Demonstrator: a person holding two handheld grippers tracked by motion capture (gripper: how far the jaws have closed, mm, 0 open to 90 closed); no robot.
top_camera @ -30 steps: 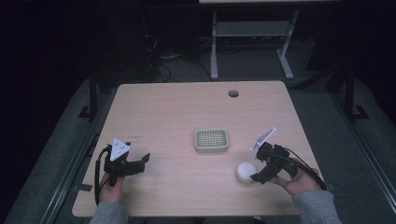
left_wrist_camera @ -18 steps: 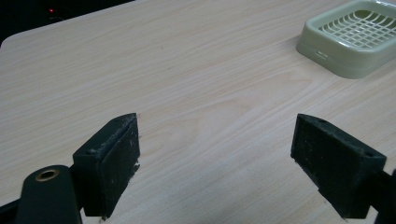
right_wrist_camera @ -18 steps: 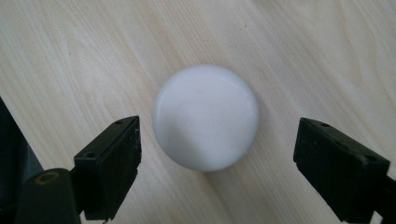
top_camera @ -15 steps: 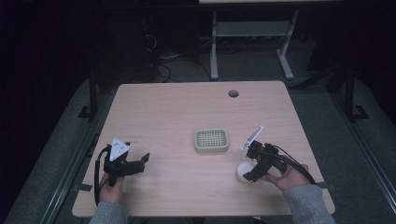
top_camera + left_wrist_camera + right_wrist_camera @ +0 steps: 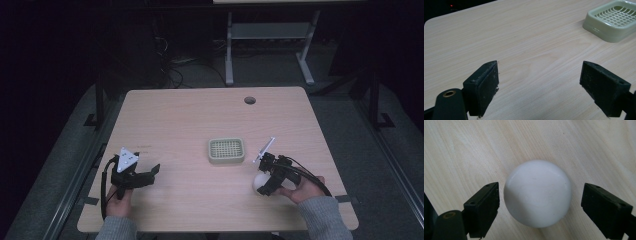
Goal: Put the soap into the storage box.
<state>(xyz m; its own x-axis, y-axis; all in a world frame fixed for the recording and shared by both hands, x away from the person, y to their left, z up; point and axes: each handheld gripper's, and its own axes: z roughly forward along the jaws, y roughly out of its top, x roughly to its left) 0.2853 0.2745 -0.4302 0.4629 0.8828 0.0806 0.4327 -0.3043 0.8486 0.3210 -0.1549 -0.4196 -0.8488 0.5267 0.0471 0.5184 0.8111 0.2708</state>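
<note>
A: Where is the smooth white round ball point(image 5: 537, 193)?

B: Low and right on the pale wooden table point(image 5: 190, 115), between the right hand-held gripper point(image 5: 540, 207)'s open jaws, not touching.

A: Hard to hold?

B: Maybe slippery and rolly. Squeeze its widest middle. The left hand-held gripper point(image 5: 546, 85) is open, empty.

No readable text, label, brand, number or sign anywhere — not on the wooden table point(image 5: 200, 120), not on the pale green grid tray point(image 5: 226, 150), not on the white ball point(image 5: 537, 193). Blank too on the grey three-cornered plate point(image 5: 127, 159) at lower left of the high view — just a few small dark dots, too small to read as marks. Nothing printed on the black pads point(image 5: 484, 85) in either gripper view.
</note>
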